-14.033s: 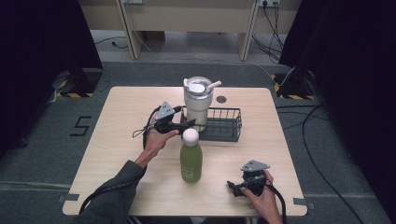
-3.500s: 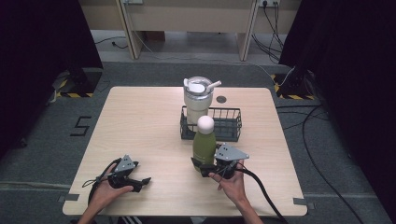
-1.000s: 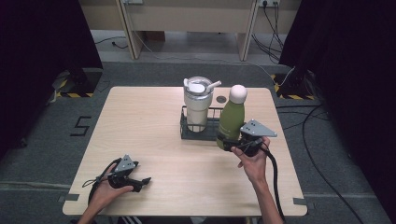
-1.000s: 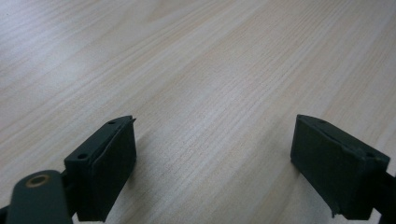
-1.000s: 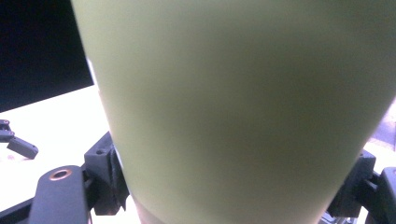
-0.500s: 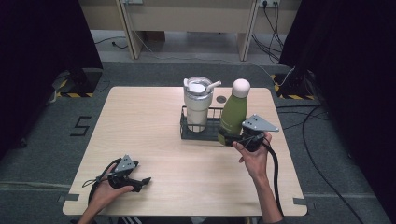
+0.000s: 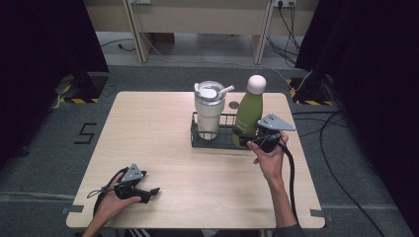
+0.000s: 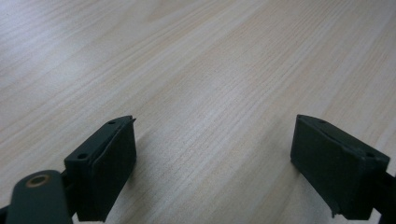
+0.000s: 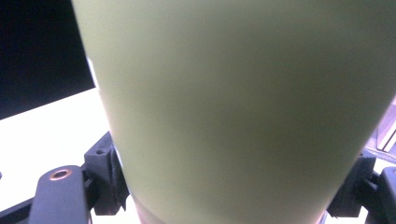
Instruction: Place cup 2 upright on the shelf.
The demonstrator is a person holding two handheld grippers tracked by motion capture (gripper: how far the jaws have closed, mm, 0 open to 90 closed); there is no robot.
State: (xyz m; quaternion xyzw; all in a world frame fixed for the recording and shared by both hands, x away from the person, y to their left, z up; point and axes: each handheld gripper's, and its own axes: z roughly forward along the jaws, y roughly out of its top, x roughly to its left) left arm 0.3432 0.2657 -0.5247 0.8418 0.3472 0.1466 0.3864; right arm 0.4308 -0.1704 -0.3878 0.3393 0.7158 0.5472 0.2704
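Carried from the table's near middle, the tall green metal bottle with a pale cap [image 7: 248, 109] is now hovering over the black wire basket [image 7: 197, 139] beside the cream tumbler [image 7: 209, 111], clenched by the right gripper [image 7: 245, 138] and not yet set down, while the left gripper [image 7: 152, 191] is resting open-jawed.

overhead cam, two close jaw cams

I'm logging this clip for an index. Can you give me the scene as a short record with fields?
held item: green bottle, upright, pale cap
holder: right gripper, shut on the bottle's lower body
bottle position: at the right end of the black wire basket
basket contents: cream tumbler with lid and straw
left gripper: jaws open, low over the wooden table
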